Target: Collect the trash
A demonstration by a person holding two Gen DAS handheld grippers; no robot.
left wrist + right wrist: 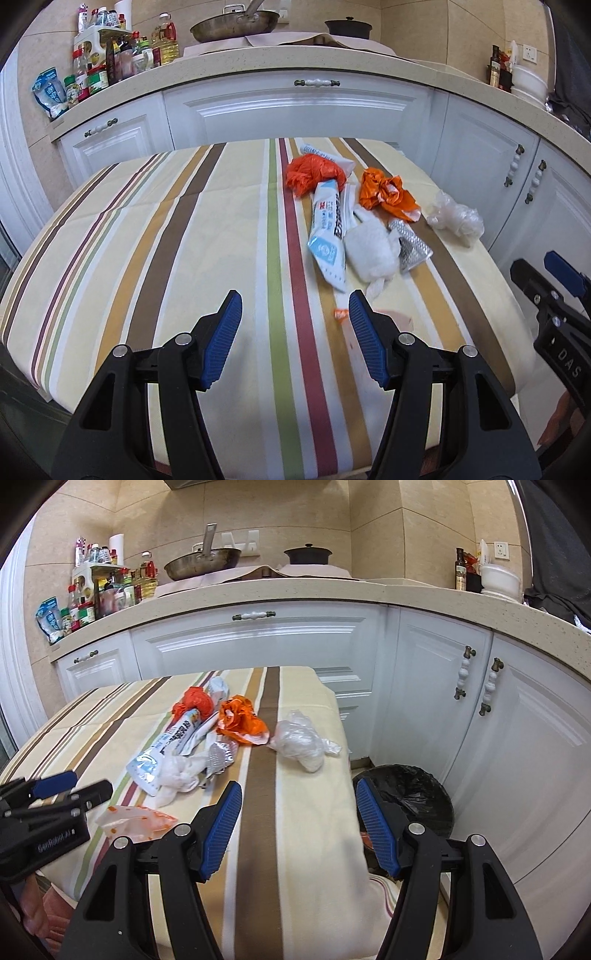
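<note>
Trash lies on a striped tablecloth (147, 229): a red-orange bag (314, 173), an orange bag (386, 194), a blue-white pouch (328, 236), a white wad (369, 251), a silver foil piece (410, 243) and a clear plastic bag (456, 218). My left gripper (293, 332) is open and empty, short of the pile, with a small orange scrap (340, 314) by its right finger. My right gripper (297, 819) is open and empty over the table's right edge, near the clear bag (301, 740). A black-lined bin (410, 797) stands on the floor to the right.
A torn orange-white wrapper (135, 821) lies near the table's front, beside the left gripper (55, 794). White cabinets (258, 646) and a counter (332, 587) with bottles (99, 590), a pan (203, 563) and a pot (308, 555) stand behind.
</note>
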